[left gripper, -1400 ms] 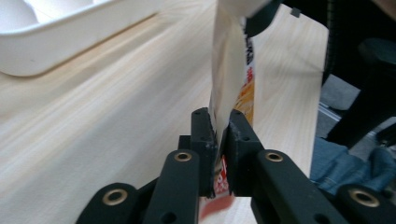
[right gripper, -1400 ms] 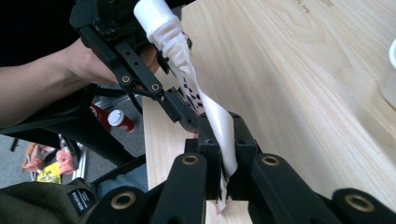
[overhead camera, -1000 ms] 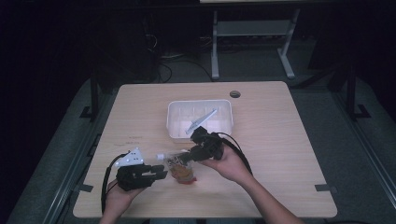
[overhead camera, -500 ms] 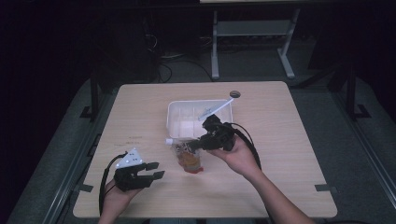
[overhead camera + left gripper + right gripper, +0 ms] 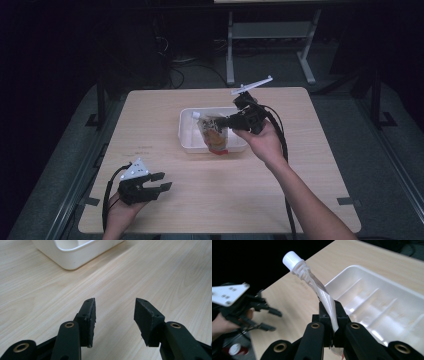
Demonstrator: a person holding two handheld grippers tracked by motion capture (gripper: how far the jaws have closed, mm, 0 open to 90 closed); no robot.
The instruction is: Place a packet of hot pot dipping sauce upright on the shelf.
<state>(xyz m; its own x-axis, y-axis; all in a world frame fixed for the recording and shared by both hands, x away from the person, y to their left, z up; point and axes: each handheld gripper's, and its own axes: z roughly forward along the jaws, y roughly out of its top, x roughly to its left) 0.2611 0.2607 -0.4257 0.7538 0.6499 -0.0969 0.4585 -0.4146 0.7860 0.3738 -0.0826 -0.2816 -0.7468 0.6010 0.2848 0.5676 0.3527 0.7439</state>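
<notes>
right hand-held gripper (image 5: 329, 315) clamped the spouted pouch (image 5: 215, 137) by its top edge, hanging it over the white tray (image 5: 187, 132) for lowering in | left hand-held gripper (image 5: 115, 315) near the tray, jaws just opening, empty

Lifted and carried back over the white tray (image 5: 187, 131): the spouted pouch (image 5: 214, 137), pinched in the right gripper (image 5: 223, 121). Just been opening (nothing between its jaws): the left gripper (image 5: 161, 182).
</notes>
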